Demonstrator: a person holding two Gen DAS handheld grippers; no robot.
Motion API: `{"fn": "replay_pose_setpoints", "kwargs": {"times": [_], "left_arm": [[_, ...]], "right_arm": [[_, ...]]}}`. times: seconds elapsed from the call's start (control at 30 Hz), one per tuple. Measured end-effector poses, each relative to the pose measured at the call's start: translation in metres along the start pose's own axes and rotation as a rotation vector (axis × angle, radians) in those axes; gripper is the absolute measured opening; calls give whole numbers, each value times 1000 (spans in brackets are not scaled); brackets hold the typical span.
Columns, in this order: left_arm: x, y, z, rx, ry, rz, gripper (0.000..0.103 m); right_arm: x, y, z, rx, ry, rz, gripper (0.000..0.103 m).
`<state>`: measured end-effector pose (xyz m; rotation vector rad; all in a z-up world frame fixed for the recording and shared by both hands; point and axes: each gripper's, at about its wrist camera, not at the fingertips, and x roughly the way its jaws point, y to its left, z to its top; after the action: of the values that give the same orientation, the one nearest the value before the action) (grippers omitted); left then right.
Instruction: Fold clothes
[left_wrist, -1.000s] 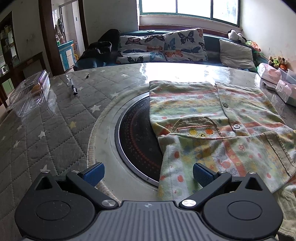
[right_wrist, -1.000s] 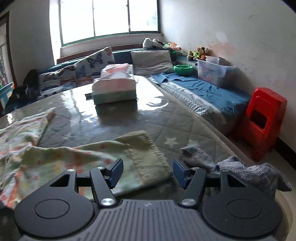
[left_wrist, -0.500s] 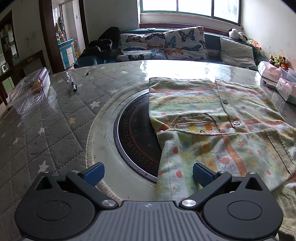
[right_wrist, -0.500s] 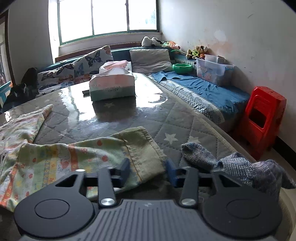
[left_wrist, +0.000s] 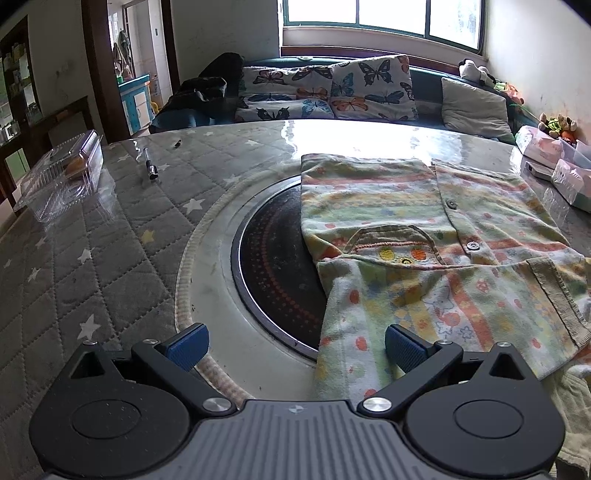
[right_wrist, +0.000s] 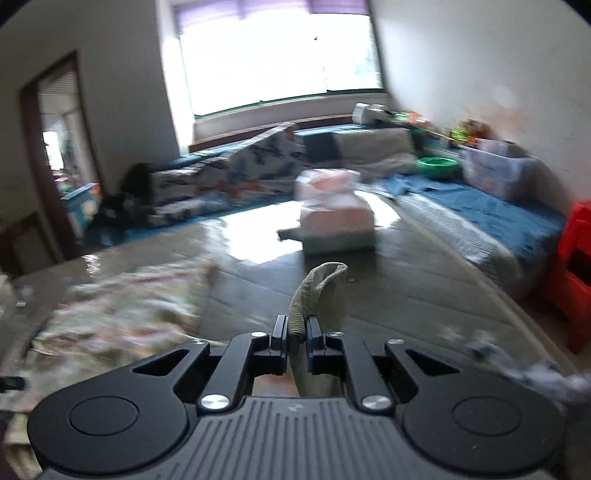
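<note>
A pastel patterned child's shirt (left_wrist: 424, 251) with buttons and a small pocket lies spread on the table, partly over the dark round hotplate (left_wrist: 273, 266). My left gripper (left_wrist: 295, 349) is open and empty, low over the table at the shirt's near left edge. In the blurred right wrist view, my right gripper (right_wrist: 295, 332) is shut on the ribbed sleeve cuff (right_wrist: 317, 291) of the shirt and holds it lifted above the table. The rest of the shirt (right_wrist: 122, 306) lies to the left.
A clear plastic box (left_wrist: 62, 173) and a pen (left_wrist: 149, 164) lie at the far left. A tissue box (right_wrist: 334, 221) stands behind the cuff. A grey knit cloth (right_wrist: 532, 373) lies at the right edge. A red stool (right_wrist: 572, 273) stands beyond the table.
My right gripper has closed on the sleeve cuff and lifted it, swinging up and left. My left gripper has stayed open and hardly moved.
</note>
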<state>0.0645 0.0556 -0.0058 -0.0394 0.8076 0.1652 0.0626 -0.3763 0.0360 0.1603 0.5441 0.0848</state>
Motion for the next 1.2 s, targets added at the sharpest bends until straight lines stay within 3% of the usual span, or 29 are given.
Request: {"fn": "replay_pose_setpoints", "kwargs": {"times": [0.47,0.67,0.97,1.17,1.2], "left_arm": [[-5,16,-4,-38,-17,-21,103],[-8,24,-5,-58,-30,-25,103],[-9,33,-3,-91,-46,-21,103],[-10,33,-2,-98,-50,-30,103],[-10,32,-1,-99,-48,-29,103]], "right_arm": [[25,153,32,-252,24,369,9],[34,203,19,-350,57,453,9],[46,240,-8,-423,135,525,9],[53,246,-23,-445,184,555,20],[52,244,-24,-444,185,557,26]]}}
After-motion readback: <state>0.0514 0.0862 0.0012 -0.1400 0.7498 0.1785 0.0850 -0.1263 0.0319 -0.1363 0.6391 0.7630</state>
